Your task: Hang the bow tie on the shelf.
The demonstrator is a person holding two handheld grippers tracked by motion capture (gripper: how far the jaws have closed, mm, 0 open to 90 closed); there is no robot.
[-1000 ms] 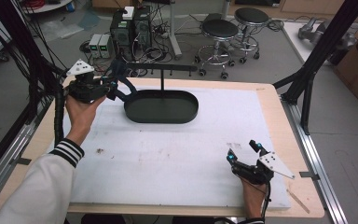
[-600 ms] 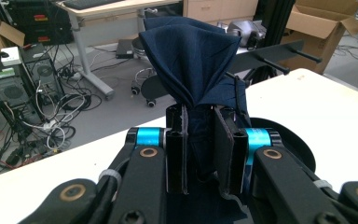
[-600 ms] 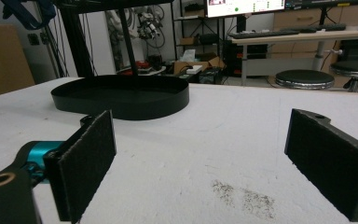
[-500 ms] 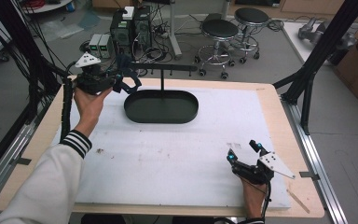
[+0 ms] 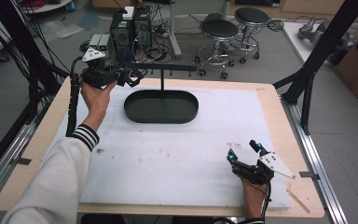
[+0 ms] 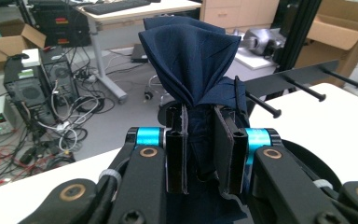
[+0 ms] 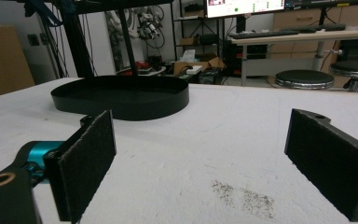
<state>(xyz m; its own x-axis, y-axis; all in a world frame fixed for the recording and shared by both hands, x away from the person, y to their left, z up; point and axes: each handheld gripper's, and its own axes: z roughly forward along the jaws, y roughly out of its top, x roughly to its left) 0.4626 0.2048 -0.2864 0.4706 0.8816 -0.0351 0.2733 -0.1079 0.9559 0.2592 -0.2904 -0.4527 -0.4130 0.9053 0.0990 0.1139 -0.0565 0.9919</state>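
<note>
High view: my left hand is raised near the table's far-left corner, forearm in a white sleeve with striped cuff reaching up from the near-left. The left gripper points right, toward the end of the black peg rack, with dark cloth in it. The rack's post stands in an oval black tray at the far centre of the white mat. My right hand rests low near the table's near-right corner, right gripper aimed away from me.

Left gripper view: jaws narrow, clamped on a bunched navy cloth that fans out above the pads. Rack pegs sit just beyond, to the right.

Right gripper view: jaws wide apart, nothing between them, just above the mat. Tray ahead, well apart; dark speckles on the mat between the pads.
</note>
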